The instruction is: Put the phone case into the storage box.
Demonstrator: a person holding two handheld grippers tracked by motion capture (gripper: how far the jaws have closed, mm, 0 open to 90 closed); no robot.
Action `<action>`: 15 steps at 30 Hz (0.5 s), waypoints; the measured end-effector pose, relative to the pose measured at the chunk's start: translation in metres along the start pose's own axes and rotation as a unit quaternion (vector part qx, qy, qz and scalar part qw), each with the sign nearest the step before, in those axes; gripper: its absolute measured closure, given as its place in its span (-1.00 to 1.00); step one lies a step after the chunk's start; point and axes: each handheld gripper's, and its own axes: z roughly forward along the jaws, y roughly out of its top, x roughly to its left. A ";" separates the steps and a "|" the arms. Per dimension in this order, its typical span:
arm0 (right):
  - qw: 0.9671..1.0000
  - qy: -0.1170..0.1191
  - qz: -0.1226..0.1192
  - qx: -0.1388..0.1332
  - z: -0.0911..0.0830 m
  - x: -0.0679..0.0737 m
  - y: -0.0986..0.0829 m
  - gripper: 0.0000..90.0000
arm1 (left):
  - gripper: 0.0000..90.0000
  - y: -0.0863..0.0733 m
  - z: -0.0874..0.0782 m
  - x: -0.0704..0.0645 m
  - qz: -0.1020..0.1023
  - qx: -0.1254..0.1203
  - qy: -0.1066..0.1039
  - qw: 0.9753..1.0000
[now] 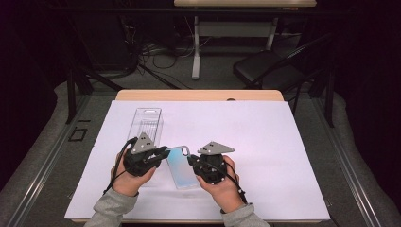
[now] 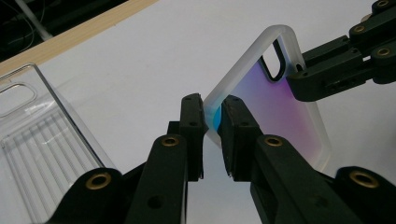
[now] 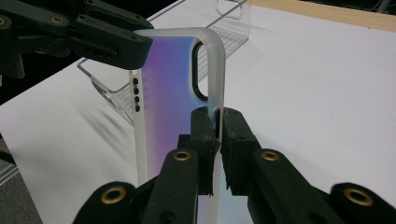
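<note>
Between the two grippers, near the front of the white surface (image 1: pixel 265 142), a frosted phone case (image 1: pixel 181 166) with a blue-to-purple sheen is held from both sides: the left gripper (image 1: pixel 163 153) is clamped on one long edge and the right gripper (image 1: pixel 190 160) is closed on the opposite edge, just below the camera cut-out. The case appears to be out of its clear plastic package (image 1: pixel 146 124), which lies open and apart from it toward the far left, so the unpacking is judged done; what remains (possibly setting the case down or turning it over) cannot be told. From the high view the layout is given, with case, package and both hands together, but the case looks flat there and whether it is lifted is hard to say. In the left gripper view the case (image 2: pixel 275 100) is seen tilted up off the surface, its rim pinched between the jaws, with the package (image 2: pixel 42 140) just beside. In the right gripper view the case (image 3: pixel 180 93) is seen standing nearly on edge, its side button holes showing, and the left gripper (image 3: pixel 140 44) gripping its upper corner.
</note>
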 end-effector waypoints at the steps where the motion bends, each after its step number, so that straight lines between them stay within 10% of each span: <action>1: 1.000 0.000 0.000 -0.001 0.000 0.000 0.000 0.87 | 0.78 0.000 0.000 0.000 -0.001 0.001 -0.001 1.000; 15: 1.000 0.001 0.001 -0.003 0.000 -0.001 0.000 0.87 | 0.79 0.000 -0.001 0.001 -0.005 -0.002 -0.006 1.000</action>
